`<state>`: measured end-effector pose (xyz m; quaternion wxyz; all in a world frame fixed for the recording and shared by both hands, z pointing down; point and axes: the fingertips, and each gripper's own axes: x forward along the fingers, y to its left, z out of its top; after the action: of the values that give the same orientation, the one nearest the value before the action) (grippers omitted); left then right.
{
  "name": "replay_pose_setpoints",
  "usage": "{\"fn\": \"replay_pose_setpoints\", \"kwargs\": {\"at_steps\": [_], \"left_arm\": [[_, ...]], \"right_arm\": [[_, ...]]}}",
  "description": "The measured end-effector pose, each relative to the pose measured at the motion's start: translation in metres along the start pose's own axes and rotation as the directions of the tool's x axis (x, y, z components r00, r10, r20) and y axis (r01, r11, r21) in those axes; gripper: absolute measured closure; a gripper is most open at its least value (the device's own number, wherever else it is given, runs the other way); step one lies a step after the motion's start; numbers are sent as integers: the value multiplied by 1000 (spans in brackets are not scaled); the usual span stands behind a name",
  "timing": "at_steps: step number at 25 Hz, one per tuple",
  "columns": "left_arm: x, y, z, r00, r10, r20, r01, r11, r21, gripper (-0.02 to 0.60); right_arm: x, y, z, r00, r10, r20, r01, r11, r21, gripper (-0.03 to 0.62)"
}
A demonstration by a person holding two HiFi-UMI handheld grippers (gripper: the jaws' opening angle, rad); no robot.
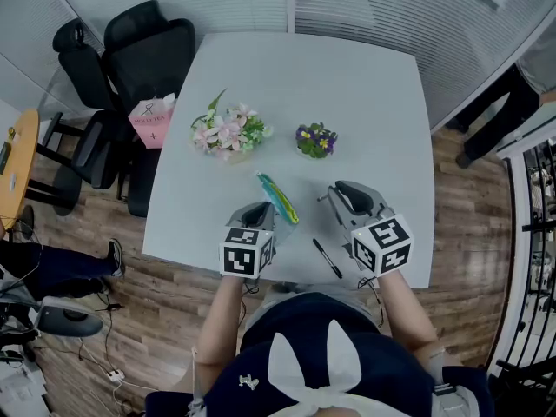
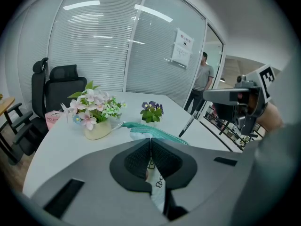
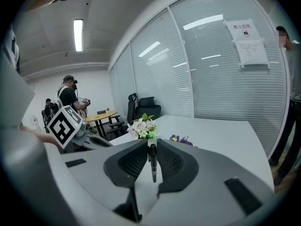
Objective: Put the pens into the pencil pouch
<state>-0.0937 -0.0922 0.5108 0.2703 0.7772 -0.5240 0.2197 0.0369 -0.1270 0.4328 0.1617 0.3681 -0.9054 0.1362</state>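
Views along the two grippers settle what the head view leaves unclear to us. Looking along the right gripper (image 3: pixel 151 147), we see its jaws clamped on a slim black pen (image 3: pixel 152 163) that runs down the gap between the pads, its lower end hanging free. Looking along the left gripper (image 2: pixel 151 142), we see the jaws pressed together on a pale printed edge of the pencil pouch (image 2: pixel 153 132), whose teal zipper side runs out ahead over the table (image 1: pixel 365 102). The same view shows the held pen hanging at a slant under the right gripper.

From above, gripper bodies and marker cubes cover most of both sets of jaws. Only that view shows us a second pen (image 1: pixel 327 258), black, lying loose near the table's front edge, between the grippers and nearer the right one.

The pouch lies just ahead of the left gripper, long and narrow, teal with a yellowish streak, angled across the table. Beyond it stand pink flowers (image 1: pixel 228 132) and a small pot of purple flowers (image 1: pixel 315 139), well apart from the grippers. Black office chairs (image 1: pixel 148 46) crowd the table's left side, one bearing a pink bag (image 1: pixel 153 122). A person (image 2: pixel 203 81) stands by the glass wall.
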Motion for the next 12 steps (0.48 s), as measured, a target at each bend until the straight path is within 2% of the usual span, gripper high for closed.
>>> {"fn": "replay_pose_setpoints", "kwargs": {"at_steps": [12], "left_arm": [[1,-6,-3,1000,-9,-4,9,1000,4,557]], "right_arm": [[-14,15,29,998,40,47,-38,999,-25,528]]}}
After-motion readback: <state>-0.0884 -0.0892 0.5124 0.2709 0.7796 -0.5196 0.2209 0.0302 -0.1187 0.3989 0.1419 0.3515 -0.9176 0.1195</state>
